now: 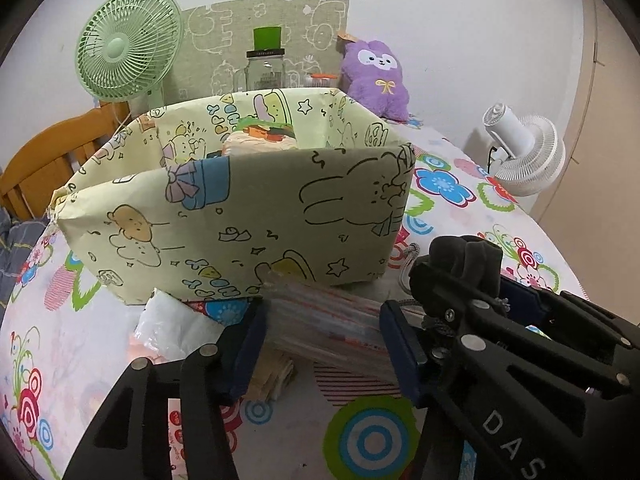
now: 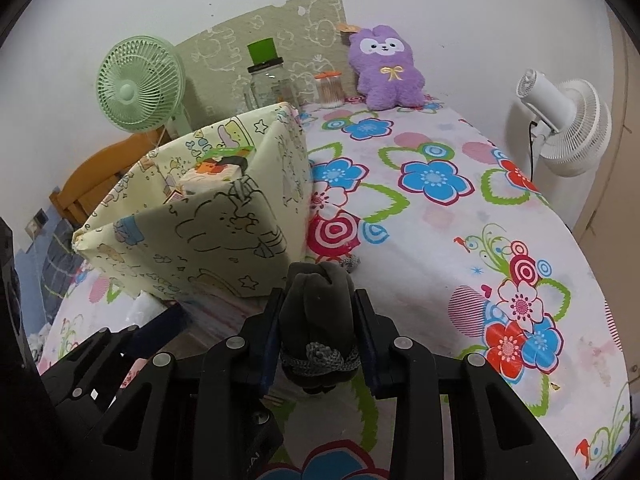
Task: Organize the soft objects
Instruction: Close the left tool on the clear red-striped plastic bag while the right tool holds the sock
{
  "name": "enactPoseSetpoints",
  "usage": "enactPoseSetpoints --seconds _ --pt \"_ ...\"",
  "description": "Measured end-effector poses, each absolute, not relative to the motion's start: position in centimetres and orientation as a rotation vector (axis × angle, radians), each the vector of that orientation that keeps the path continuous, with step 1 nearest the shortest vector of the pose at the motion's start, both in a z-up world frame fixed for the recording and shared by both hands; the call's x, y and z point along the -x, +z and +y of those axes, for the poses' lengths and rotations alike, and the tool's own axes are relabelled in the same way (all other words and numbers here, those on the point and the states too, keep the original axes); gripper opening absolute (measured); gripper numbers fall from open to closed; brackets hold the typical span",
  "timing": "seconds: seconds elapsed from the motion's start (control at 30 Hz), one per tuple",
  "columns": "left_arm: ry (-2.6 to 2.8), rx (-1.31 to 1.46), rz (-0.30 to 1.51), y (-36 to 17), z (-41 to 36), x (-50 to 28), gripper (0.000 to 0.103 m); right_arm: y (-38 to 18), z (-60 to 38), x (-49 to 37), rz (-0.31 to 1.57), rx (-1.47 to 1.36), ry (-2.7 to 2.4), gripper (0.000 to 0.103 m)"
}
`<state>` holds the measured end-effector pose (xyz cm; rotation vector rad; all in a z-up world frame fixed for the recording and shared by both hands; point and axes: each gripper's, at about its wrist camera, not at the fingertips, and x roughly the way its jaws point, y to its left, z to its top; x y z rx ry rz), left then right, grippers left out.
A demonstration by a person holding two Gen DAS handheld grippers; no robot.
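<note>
Your right gripper (image 2: 318, 334) fingers clamped on a dark drawstring pouch (image 2: 318, 312) just beside the cartoon-print box (image 1: 240, 208), your left gripper (image 1: 324, 344) fingers gripping a striped plastic packet (image 1: 328, 320) at the box's foot.

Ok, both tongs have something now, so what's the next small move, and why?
Probably lift the right tongs and carry the dark drawstring pouch over the rim of the yellow cartoon box. The pouch is already clamped between the fingers, and the box stands open just ahead and to the left with room beside the tissue pack. The left tongs can hold the striped packet meanwhile.
</note>
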<state>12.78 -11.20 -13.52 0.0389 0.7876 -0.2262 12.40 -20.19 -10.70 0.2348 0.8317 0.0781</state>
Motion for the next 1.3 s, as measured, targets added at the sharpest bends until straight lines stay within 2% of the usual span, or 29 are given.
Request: enactPoseSetpoints --seconds 0.27,0.67,0.73,0.8,0.9,1.3 --pt "-0.226 -0.036 0.777 -13.1 -10.5 -11.8 0.048 -10.2 -19.4 -11.6 0.826 -0.227 0.094 0.037" --pt "-0.204 -0.041 0.777 -12.8 -8.3 -9.4 0.047 -9.7 -16.9 -9.6 0.837 -0.197 0.143 0.037" --pt "-0.2 -0.037 0.781 -12.8 -7.9 -9.1 0.051 -9.6 -16.6 -9.3 0.838 -0.192 0.15 0.037" --pt "-0.18 -0.038 0.784 -12.9 -7.6 -8.8 0.065 -9.5 -16.1 -8.8 0.838 -0.184 0.152 0.037" --pt "-0.162 -0.012 0.793 -13.1 -6.8 -8.3 0.076 -9.4 -15.8 -8.3 0.834 -0.174 0.153 0.037" --pt "-0.163 -0.023 0.772 -12.5 -7.1 -6.7 0.084 -8.9 -16.3 -6.9 0.825 -0.163 0.128 0.037"
